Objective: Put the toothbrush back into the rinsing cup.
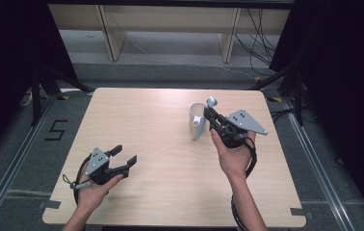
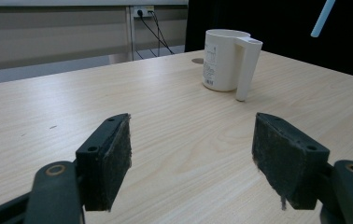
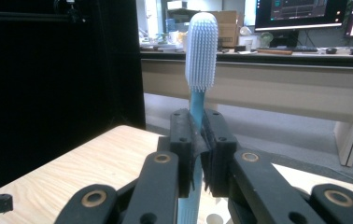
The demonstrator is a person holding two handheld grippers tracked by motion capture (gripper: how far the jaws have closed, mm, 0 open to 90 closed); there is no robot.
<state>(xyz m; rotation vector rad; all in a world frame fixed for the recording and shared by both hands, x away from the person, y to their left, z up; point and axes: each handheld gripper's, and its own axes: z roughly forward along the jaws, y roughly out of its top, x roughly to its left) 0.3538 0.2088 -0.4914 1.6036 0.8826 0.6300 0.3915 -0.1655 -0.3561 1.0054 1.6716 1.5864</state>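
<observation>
We read small printed label on side of cup point(image 2: 222, 60), text too small to make out; "5" taped on floor point(image 1: 55, 130) left of table point(image 1: 170, 168). Cup white plastic, cylindrical, long flat handle, standing upright on pale wood-grain table. Toothbrush point(image 3: 201, 51) light blue, rounded head, fine soft bristles, stem clamped between closed jaws of right gripper point(image 3: 198, 154), held just beside cup. Left gripper point(image 2: 191, 156) jaws wide apart, empty; pads dark, fuzzy, frayed.

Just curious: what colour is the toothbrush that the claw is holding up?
Light blue toothbrush, handle and bristles alike; the right gripper view shows it best.
</observation>
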